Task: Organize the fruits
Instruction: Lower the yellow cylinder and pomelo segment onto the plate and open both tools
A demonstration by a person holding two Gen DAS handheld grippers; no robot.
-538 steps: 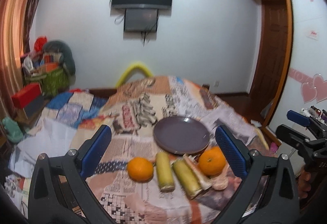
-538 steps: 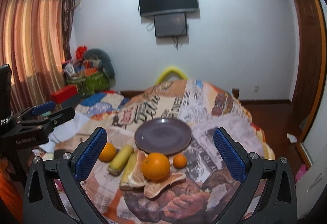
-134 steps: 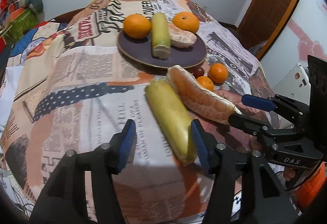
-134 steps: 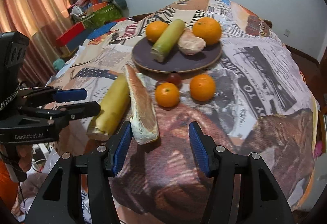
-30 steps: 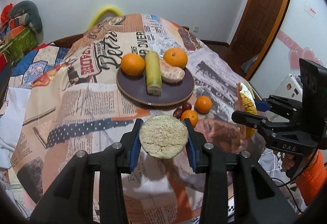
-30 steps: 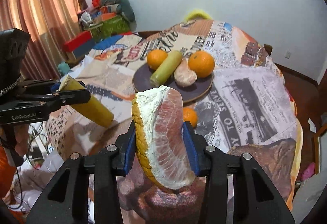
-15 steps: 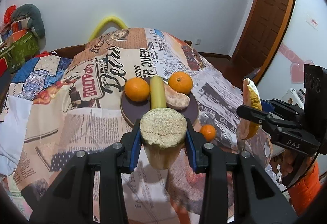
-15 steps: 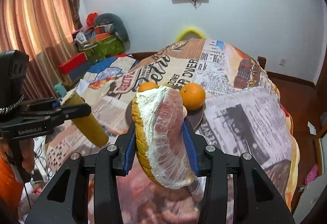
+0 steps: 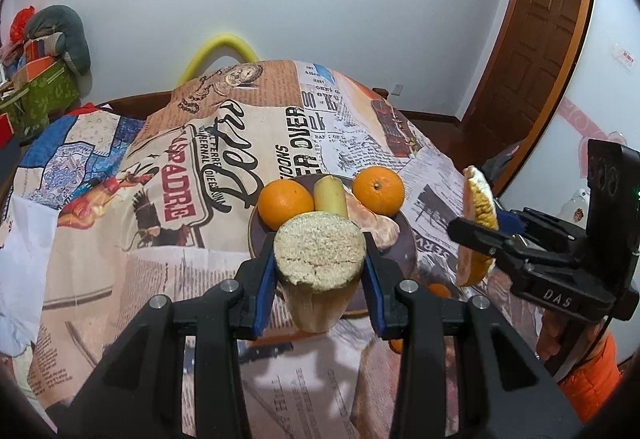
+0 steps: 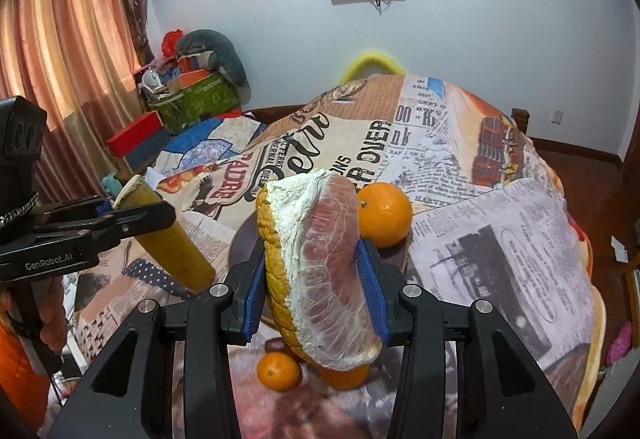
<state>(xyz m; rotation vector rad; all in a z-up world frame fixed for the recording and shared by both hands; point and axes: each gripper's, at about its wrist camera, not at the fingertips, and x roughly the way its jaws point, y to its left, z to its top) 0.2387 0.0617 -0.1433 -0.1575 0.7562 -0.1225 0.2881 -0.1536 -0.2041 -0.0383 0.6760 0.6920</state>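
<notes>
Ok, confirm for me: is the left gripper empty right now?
No, the left gripper is clamped on a sugarcane piece, held above the table.

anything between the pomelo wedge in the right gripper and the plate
Nothing visible blocks the way: the pomelo wedge hangs in open air near the plate. The plate itself is crowded, with two oranges, a cane piece and a segment.

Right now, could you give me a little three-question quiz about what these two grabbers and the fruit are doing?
1. True or false: the left gripper is empty.
2. What does the right gripper hold? A) a whole orange B) a pomelo wedge C) nothing
3. Fill in: the large oranges sit on a dark ____.

Key: 1. False, it clamps a sugarcane piece. 2. B. 3. plate.
</notes>
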